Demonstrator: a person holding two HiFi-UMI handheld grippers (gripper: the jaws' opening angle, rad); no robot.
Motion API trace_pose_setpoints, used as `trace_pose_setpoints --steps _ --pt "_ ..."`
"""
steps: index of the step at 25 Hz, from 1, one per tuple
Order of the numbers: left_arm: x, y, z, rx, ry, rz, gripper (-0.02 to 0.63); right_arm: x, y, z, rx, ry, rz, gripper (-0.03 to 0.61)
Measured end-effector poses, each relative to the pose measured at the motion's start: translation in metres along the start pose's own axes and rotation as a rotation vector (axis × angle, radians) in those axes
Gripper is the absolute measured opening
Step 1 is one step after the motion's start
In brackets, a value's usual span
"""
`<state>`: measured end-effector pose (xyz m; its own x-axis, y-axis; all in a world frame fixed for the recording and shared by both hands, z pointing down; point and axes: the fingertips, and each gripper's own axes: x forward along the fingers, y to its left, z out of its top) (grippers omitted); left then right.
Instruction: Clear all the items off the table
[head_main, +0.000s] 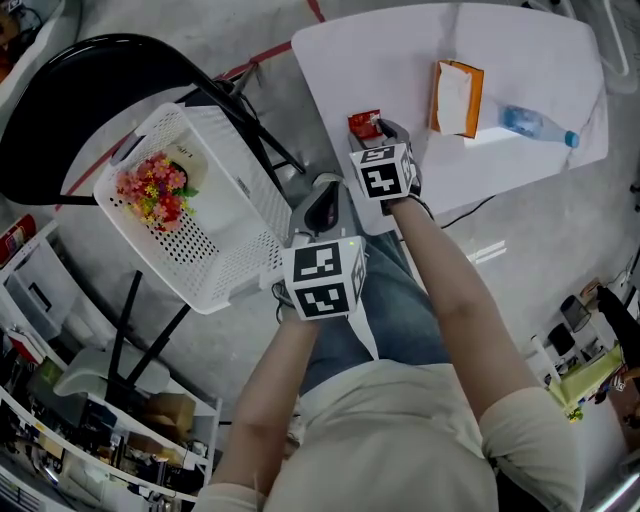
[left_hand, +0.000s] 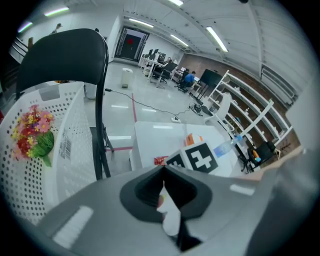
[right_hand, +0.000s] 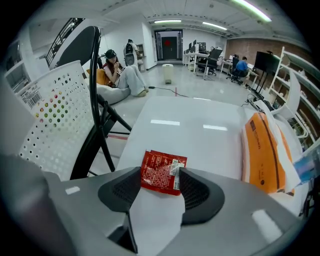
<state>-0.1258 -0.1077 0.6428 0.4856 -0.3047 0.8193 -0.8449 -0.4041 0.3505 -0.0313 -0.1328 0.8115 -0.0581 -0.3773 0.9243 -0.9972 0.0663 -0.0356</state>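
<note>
Right gripper (right_hand: 160, 175) half open, jaws straddling red packet (right_hand: 161, 167) lying at near edge of white table (right_hand: 200, 140), pads not pressing. Left gripper (left_hand: 163, 169) jaws together, empty, beside white basket (head_main: 235, 185).

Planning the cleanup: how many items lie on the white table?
3: red packet at the near edge, orange tissue pack behind it, water bottle rightmost; a white shape beside it is unclear.

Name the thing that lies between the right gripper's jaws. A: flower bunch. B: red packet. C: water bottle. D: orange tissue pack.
B: in the right gripper view the red packet lies flat on the white table between the right gripper's parted jaws.
</note>
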Motion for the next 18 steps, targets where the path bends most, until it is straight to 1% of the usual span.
trace_pose_setpoints --steps 3,5,7,8,9,14,18 --pt "0.0 0.0 0.001 0.003 -0.002 -0.003 0.009 -0.001 0.002 0.002 -0.021 0.009 -0.002 0.204" --pt "-0.001 0.0 0.002 0.003 -0.003 -0.003 0.009 -0.002 0.005 0.002 -0.043 0.021 -0.002 0.13" --pt "-0.002 0.0 0.002 0.003 -0.004 -0.003 0.009 -0.002 0.006 0.002 -0.054 0.028 -0.01 0.089" --pt "-0.003 0.0 0.003 0.003 -0.005 -0.003 0.009 -0.003 0.005 0.001 -0.054 0.032 -0.018 0.046" --pt "-0.004 0.0 0.004 0.003 -0.007 -0.004 0.009 -0.003 0.003 0.0 -0.052 0.035 -0.024 0.022" --pt "-0.009 -0.001 0.007 0.007 -0.01 -0.008 0.009 -0.007 0.0 -0.005 -0.055 0.053 -0.024 0.011" --pt "-0.013 -0.001 0.009 0.011 -0.014 -0.009 0.009 -0.012 -0.002 -0.009 -0.03 0.059 -0.027 0.009"
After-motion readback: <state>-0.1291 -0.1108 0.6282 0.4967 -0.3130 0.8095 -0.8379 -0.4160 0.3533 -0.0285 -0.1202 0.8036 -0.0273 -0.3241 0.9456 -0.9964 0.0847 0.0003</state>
